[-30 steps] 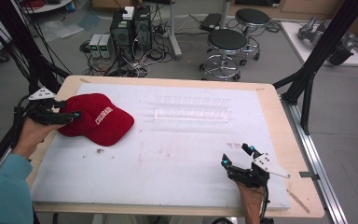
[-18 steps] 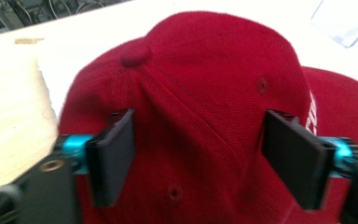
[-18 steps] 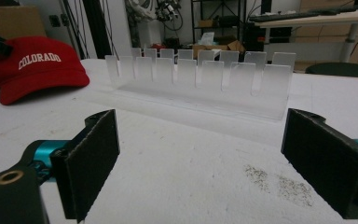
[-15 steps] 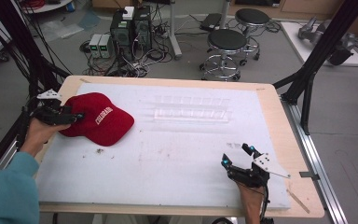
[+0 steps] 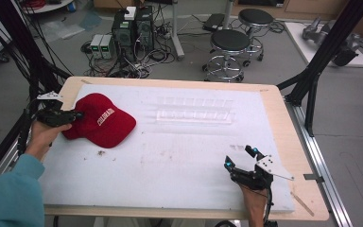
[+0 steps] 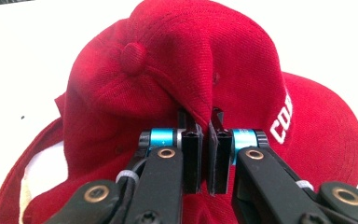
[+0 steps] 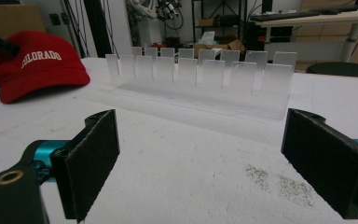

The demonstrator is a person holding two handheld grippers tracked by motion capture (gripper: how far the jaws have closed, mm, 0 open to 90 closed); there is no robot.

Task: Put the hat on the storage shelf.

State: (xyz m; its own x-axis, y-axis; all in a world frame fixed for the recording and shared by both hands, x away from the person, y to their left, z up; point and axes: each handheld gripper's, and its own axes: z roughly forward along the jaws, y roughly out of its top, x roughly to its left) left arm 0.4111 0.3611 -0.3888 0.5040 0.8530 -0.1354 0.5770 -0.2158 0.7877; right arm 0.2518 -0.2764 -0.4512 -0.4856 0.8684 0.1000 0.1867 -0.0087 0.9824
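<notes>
A red cap (image 5: 105, 124) with white lettering lies on the white mat (image 5: 179, 156) at the left side of the table. My left gripper (image 5: 78, 114) reaches it from the left. Its jaws have just been closing and now pinch a fold of the cap's (image 6: 182, 60) crown fabric between the pads; the left gripper (image 6: 200, 117) is shut on it. My right gripper (image 5: 238, 157) rests near the table's front right edge. In its own view the right gripper (image 7: 209, 158) stands wide open with nothing between the pads, facing the cap (image 7: 37, 65) far off.
A clear plastic rack (image 5: 194, 112) of upright slots (image 7: 200, 77) lies across the mat's far middle. Black frame posts (image 5: 319, 61) stand at both table sides. Stools (image 5: 229, 45) and computer boxes (image 5: 132, 26) sit on the floor beyond the far edge.
The left gripper's jaws have closed onto the cap's fabric, and the left hand has shifted slightly. The right gripper has stayed where it was.
</notes>
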